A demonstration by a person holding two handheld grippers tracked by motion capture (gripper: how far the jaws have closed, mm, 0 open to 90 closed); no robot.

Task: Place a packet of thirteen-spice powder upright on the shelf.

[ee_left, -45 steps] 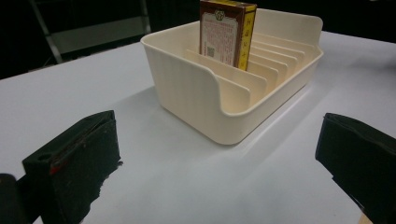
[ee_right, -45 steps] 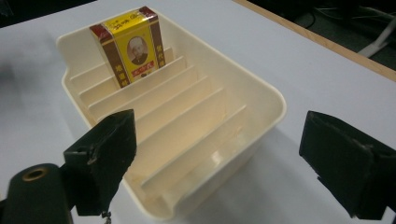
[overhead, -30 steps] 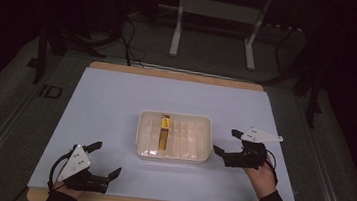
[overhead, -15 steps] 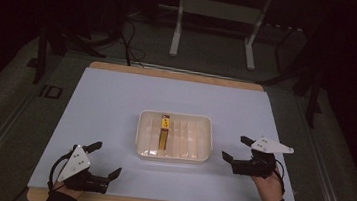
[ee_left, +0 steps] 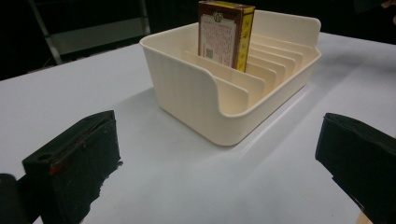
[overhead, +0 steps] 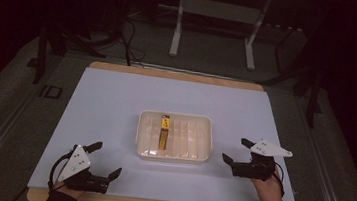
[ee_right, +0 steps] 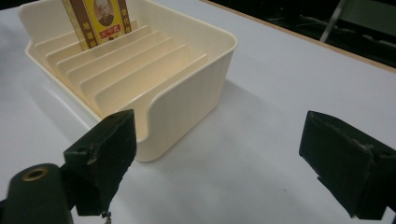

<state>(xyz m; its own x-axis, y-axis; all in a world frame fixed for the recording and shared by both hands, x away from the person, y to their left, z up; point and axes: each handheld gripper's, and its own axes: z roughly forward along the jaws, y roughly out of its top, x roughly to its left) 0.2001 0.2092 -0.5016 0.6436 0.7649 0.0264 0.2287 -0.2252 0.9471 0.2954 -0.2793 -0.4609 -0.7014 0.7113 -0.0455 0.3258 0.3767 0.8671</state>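
Both your tongs, left gripper (overhead: 104, 161) and right gripper (overhead: 235, 152), gape wide and empty near the table's front edge; the yellow box (overhead: 164, 132) stands slotted in the cream divider tray (overhead: 203, 122) mid-table, so the placing looks done.

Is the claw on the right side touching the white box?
Apart. In the high view, bare table lies between the right gripper and the cream tray; its jaws stand open, holding nothing.

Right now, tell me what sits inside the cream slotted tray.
One yellow and brown box stands upright between the dividers of the tray. The other slots look empty. The box's bottom edge is hidden by the dividers.
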